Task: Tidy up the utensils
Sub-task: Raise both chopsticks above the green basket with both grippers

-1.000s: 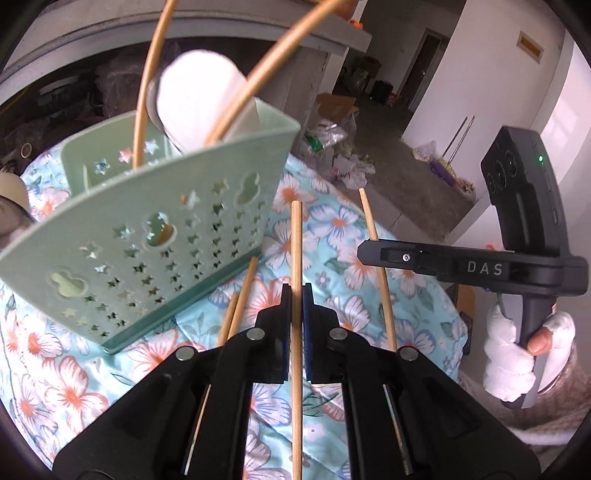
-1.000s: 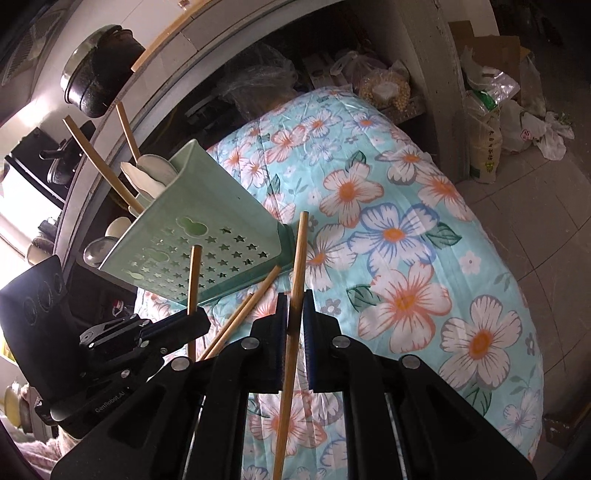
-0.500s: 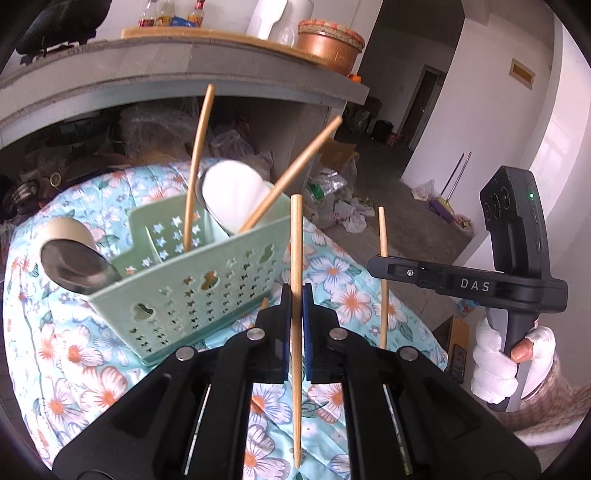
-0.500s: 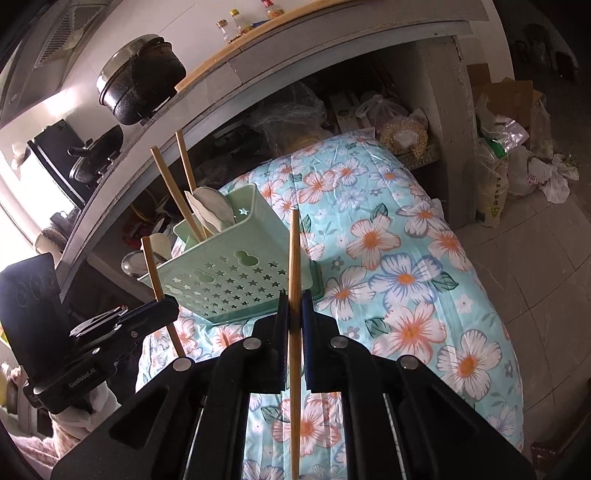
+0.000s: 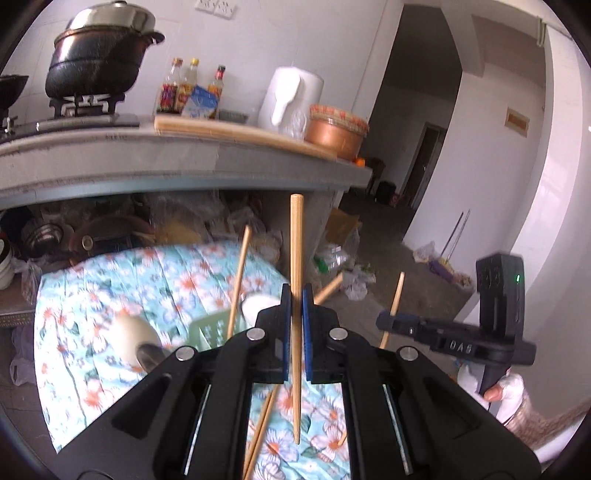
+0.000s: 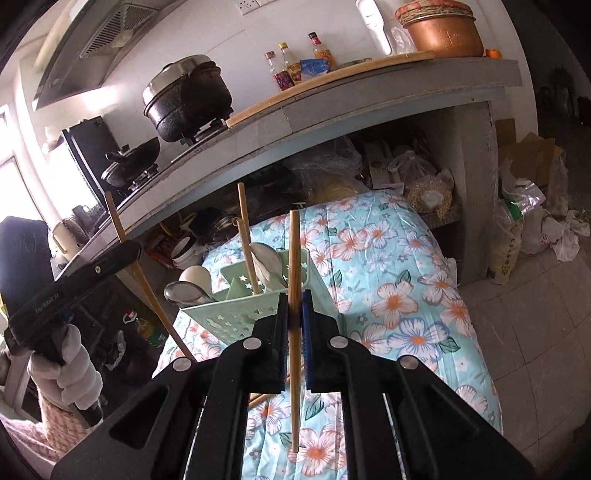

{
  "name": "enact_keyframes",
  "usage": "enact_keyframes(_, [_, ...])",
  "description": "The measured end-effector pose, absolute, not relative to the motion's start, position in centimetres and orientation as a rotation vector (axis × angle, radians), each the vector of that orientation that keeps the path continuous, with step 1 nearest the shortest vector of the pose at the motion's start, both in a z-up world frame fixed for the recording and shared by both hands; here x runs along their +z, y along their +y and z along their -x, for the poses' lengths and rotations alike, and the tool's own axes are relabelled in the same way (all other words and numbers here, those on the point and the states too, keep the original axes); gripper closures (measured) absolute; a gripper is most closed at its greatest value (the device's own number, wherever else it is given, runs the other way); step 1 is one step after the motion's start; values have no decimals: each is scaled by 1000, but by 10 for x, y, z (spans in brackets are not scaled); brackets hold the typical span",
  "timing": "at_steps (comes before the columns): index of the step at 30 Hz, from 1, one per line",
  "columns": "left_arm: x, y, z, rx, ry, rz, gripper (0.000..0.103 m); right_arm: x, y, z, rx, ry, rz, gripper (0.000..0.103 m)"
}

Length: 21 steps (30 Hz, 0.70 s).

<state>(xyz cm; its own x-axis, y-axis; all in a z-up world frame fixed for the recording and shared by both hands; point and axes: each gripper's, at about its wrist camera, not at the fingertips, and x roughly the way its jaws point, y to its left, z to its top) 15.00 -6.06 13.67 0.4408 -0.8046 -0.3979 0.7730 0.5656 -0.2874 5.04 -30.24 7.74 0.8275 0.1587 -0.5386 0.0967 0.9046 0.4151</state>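
Note:
My left gripper point(image 5: 294, 295) is shut on a wooden chopstick point(image 5: 296, 258), held upright above the floral table. My right gripper point(image 6: 294, 299) is shut on another wooden chopstick point(image 6: 294, 258), also upright. A mint-green perforated utensil basket point(image 6: 236, 314) stands on the table just beyond the right gripper, holding chopsticks point(image 6: 245, 236) and spoons point(image 6: 184, 291). In the left wrist view the basket point(image 5: 214, 328) is mostly hidden behind my fingers. Loose chopsticks point(image 5: 262, 424) lie on the cloth below. The other gripper shows in each view, the right one point(image 5: 384, 321) and the left one point(image 6: 125, 251).
The table wears a turquoise floral cloth point(image 6: 399, 288). Behind is a concrete counter point(image 6: 332, 107) with a black pot point(image 6: 184, 99), bottles point(image 6: 288, 66) and a copper bowl point(image 6: 443, 33). Bags and clutter sit under the counter and on the floor at right point(image 6: 532, 221).
Both grippers have risen and pulled back from the basket, each still holding its chopstick. The basket now looks smaller and lower, and the counter top has come into view.

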Motion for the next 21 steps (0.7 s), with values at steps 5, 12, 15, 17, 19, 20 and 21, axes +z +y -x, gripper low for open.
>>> enact_keyframes(5, [174, -48, -160, -943, 412, 115, 98, 93, -303, -52, 70, 558, -443, 96])
enact_keyframes(12, [198, -48, -176, -877, 301, 156, 98, 108, -304, -54, 97, 524, -426, 96])
enact_keyframes(15, [184, -61, -189, -838, 320, 135, 98, 111, -306, -53, 102, 513, -423, 96])
enact_keyframes(17, [170, -71, -197, -806, 335, 107, 98, 111, -308, -54, 105, 511, -425, 96])
enact_keyframes(19, [154, -78, -203, -780, 345, 84, 98, 111, -310, -54, 111, 512, -430, 96])
enact_keyframes(20, [147, -82, -205, -764, 355, 70, 98, 111, -311, -55, 113, 513, -431, 96])
enact_keyframes(21, [140, -86, -208, -751, 368, 60, 98, 112, -311, -54, 115, 513, -431, 96])
